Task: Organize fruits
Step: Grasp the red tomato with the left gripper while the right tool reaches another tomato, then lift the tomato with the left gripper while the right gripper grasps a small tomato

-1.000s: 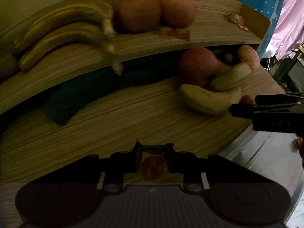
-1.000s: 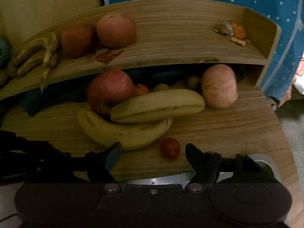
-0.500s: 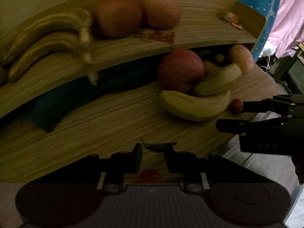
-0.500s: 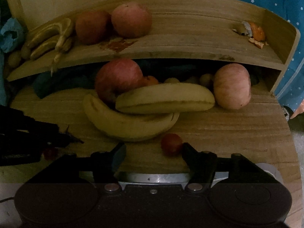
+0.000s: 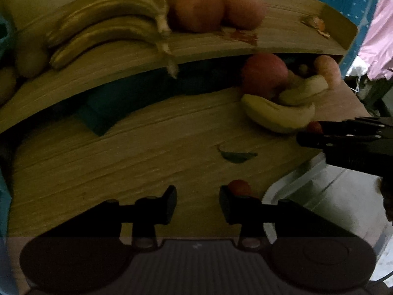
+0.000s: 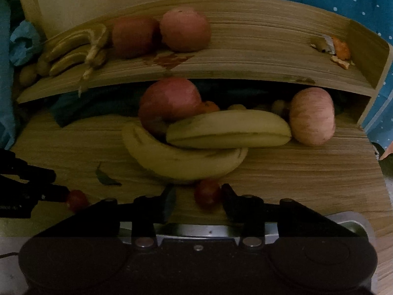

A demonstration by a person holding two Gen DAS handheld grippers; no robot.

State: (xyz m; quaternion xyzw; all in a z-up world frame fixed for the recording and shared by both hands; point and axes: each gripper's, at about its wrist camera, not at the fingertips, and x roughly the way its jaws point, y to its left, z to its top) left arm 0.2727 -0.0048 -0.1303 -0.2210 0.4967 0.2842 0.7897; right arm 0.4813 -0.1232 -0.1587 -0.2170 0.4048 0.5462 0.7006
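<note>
Left gripper (image 5: 197,198) is spread wide and empty, a small red fruit (image 5: 239,187) just beside its right finger. Right gripper (image 6: 197,200) is also spread, a second red fruit (image 6: 206,193) between its fingers, perhaps touching one. Beyond lie a leaf (image 6: 105,177), two bananas (image 6: 186,159), then apples (image 6: 169,105) under the shelf (image 6: 258,59).

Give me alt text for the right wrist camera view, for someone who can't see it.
The right tongs sit open around a small red fruit on a wooden desk, just in front of two bananas and two apples. A shelf above holds more bananas and apples. The left tongs reach in beside another small red fruit.
</note>
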